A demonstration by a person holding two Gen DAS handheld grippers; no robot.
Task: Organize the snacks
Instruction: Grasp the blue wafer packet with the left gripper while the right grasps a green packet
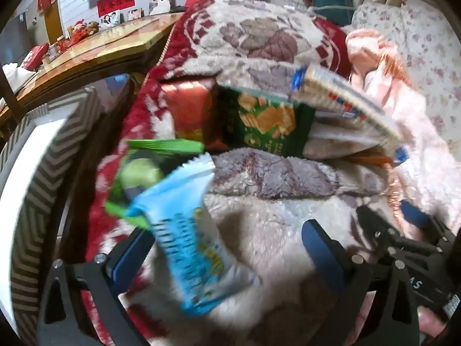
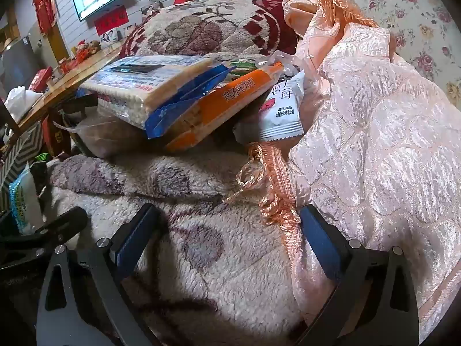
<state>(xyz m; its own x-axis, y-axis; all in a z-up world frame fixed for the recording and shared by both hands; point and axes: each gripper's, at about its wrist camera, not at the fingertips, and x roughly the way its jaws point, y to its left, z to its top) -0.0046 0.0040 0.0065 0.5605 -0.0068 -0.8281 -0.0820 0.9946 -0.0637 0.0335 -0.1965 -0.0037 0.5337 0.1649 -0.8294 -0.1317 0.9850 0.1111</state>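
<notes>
My left gripper (image 1: pixel 226 230) stands open above a fleece blanket (image 1: pixel 273 207). A light blue snack packet (image 1: pixel 184 230), blurred, hangs slanted between its jaws close to the left finger (image 1: pixel 132 256); neither pad presses on it. Behind it lies a green packet (image 1: pixel 138 173). Further back sit a red packet (image 1: pixel 190 109), a green cracker box (image 1: pixel 268 121) and a white-and-blue cracker pack (image 1: pixel 345 106). My right gripper (image 2: pixel 229 236) is open and empty over the blanket, short of a pile: the white-and-blue cracker pack (image 2: pixel 144 86), an orange pack (image 2: pixel 222 106), a small white packet (image 2: pixel 282 109).
A chevron-striped box (image 1: pixel 34 173) with a white inside stands at the left. A wooden table (image 1: pixel 86 52) runs behind it. A pink quilt (image 2: pixel 389 144) with an orange fringe (image 2: pixel 273 190) covers the right side. A clear bag (image 2: pixel 106 135) lies under the pile.
</notes>
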